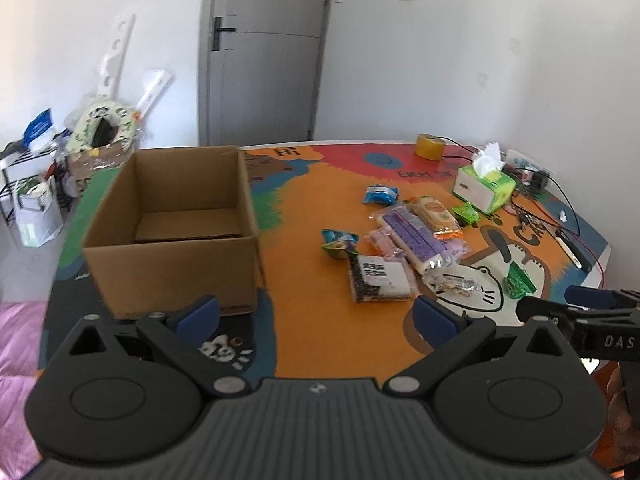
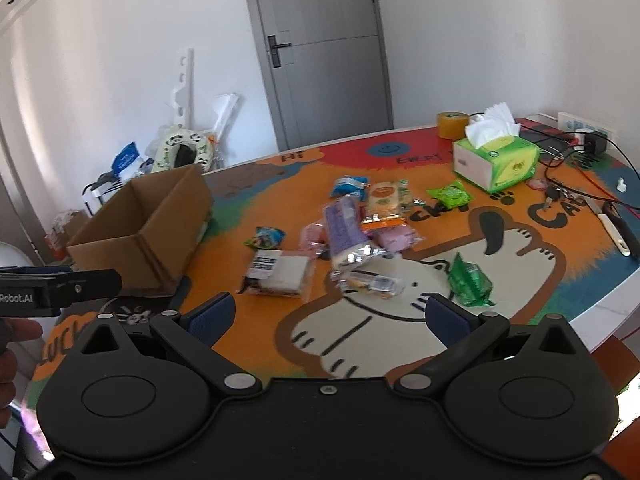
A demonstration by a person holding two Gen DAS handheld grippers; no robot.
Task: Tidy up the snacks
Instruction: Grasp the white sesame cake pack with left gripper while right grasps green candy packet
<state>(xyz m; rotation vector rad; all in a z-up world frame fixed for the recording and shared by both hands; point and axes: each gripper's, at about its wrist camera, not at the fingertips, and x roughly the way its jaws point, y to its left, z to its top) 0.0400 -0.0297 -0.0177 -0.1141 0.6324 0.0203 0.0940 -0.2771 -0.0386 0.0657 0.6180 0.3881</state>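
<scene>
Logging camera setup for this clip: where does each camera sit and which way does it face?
Left wrist: on the left gripper, facing the cardboard box and snack pile; its open fingers and the right gripper's tip show.
Right wrist: on the right gripper, facing the snack pile and tissue box; its open fingers, the left gripper's tip and a hand show.
Shared: box, snacks, tissue box, grey door.

A brown cardboard box [image 1: 172,240] sits on an orange cartoon-patterned tablecloth [image 1: 312,320] beside a purple snack pack [image 1: 412,234].
</scene>
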